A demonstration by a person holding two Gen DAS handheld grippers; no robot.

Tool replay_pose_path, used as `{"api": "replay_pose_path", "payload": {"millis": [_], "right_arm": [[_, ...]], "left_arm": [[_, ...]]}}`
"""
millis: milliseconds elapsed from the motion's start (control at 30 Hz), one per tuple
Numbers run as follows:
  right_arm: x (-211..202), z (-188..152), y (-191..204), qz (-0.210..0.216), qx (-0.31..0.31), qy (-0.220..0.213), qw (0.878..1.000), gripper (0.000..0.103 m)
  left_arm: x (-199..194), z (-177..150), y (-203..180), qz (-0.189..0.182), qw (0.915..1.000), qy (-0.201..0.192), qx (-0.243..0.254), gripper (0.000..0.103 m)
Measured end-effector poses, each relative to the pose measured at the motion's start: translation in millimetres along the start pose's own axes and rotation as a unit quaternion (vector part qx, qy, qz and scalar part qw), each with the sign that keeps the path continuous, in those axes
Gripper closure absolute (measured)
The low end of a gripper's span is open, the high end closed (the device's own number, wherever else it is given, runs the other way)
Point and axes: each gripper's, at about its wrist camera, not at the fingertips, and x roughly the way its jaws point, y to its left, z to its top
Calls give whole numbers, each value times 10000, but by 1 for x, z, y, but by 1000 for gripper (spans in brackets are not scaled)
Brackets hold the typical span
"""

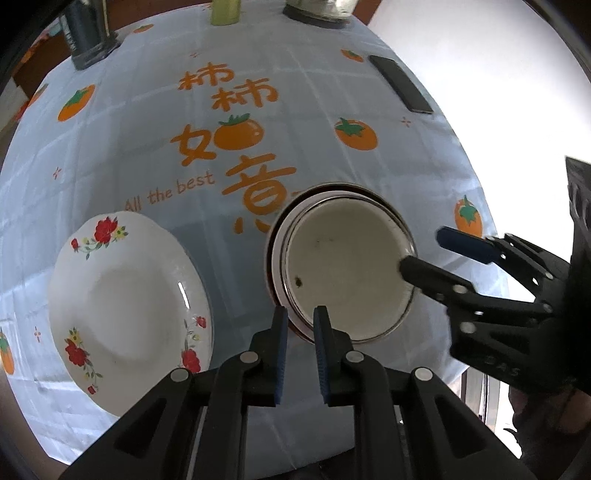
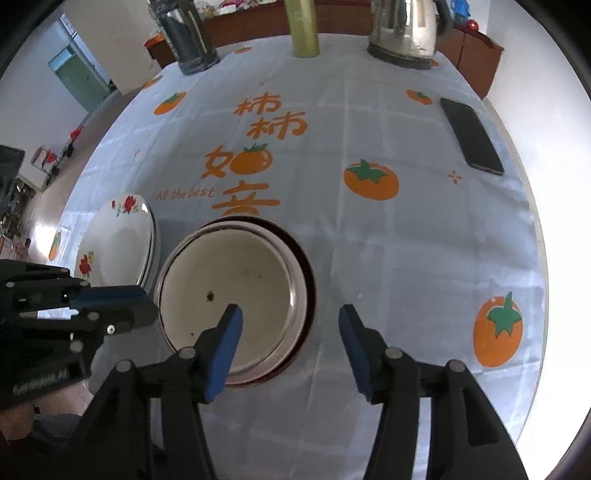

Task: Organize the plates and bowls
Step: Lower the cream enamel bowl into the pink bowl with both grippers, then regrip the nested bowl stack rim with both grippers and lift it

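A cream bowl with a metal rim sits nested in a dark-red-rimmed bowl on the tablecloth; it also shows in the right wrist view. A white floral plate lies to its left, seen too in the right wrist view. My left gripper straddles the bowl stack's near-left rim with its jaws close together, a narrow gap showing. My right gripper is open, straddling the stack's right rim, one finger over the bowl's inside, one outside; it also shows in the left wrist view.
A black phone lies at the table's right edge. A kettle, a green bottle and a dark jug stand along the far edge. The table edge is near on the right.
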Motion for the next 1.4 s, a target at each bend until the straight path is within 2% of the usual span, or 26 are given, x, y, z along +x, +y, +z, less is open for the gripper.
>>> {"api": "replay_pose_path", "payload": {"millis": [367,733,833,867,1067,1400], "right_arm": [[5,-7,-4,16,176,-14,9998,47],[18,-9,-5,68,286,47,9996,49],[22,-9,-4,90,296,72,9995,54],[23,-8,-4,106,296,79,9995,62],[24,-9,-7,-16,311,17,9995,79],[24,-9,-10,-2,357,-27,9994,83]], "left_arm": [[8,-2,4,-132,9997,11,-214,86],[11,3,4,-52,9996,-46,-262,86],[12,6,4,-48,9996,-66,-260,86],[12,7,4,-38,9997,-80,-247,86],[13,10,1,14,9998,-178,-107,86],[12,8,-2,-13,9996,-290,27,86]]}}
